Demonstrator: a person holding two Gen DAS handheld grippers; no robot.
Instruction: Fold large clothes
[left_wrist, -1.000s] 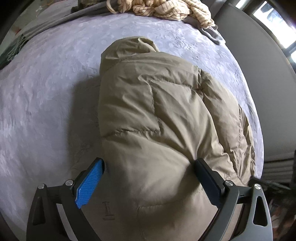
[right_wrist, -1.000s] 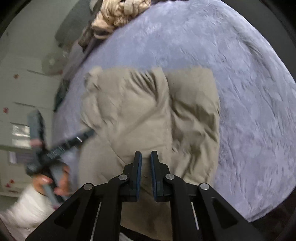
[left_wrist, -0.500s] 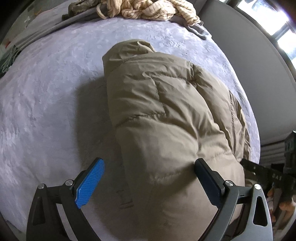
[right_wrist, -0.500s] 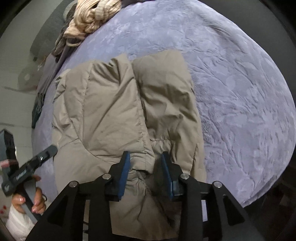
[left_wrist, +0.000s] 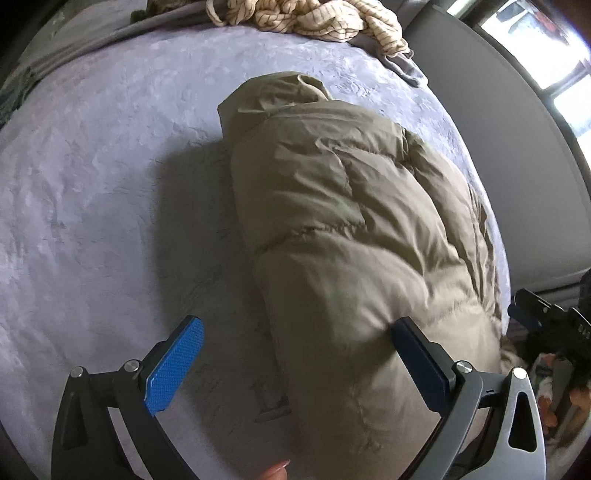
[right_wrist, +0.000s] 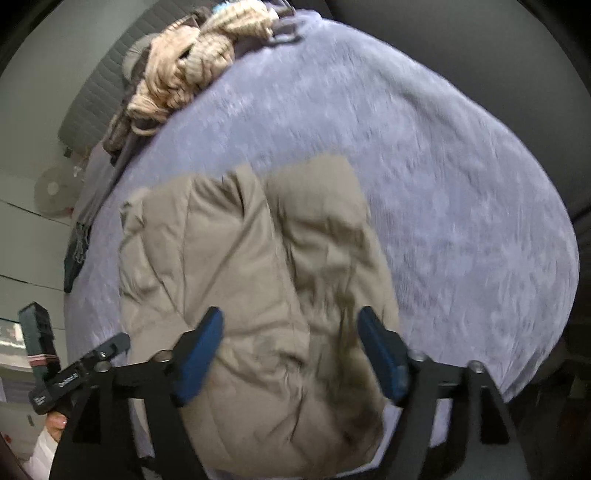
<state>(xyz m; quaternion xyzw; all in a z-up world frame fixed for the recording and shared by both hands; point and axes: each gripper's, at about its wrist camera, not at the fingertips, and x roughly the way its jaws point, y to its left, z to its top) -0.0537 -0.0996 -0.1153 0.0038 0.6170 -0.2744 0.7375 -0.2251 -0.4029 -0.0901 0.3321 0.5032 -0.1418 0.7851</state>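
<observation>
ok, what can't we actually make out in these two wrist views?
- Left wrist: near hem of the khaki puffer jacket is cut off by the bottom edge and the left gripper.
- Right wrist: motion blur smears the jacket's folds; the right gripper is opening, so fabric contact is unclear.
- Both: the cream striped garment pile is cut by the top edge.
- Lavender bedspread under the jacket is hidden.

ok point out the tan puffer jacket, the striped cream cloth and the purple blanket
tan puffer jacket (left_wrist: 351, 229): left wrist view, middle of the quilted top.
striped cream cloth (left_wrist: 306, 16): left wrist view, centre of the crumpled heap.
purple blanket (right_wrist: 461, 206): right wrist view, bare stretch right of the jacket.
</observation>
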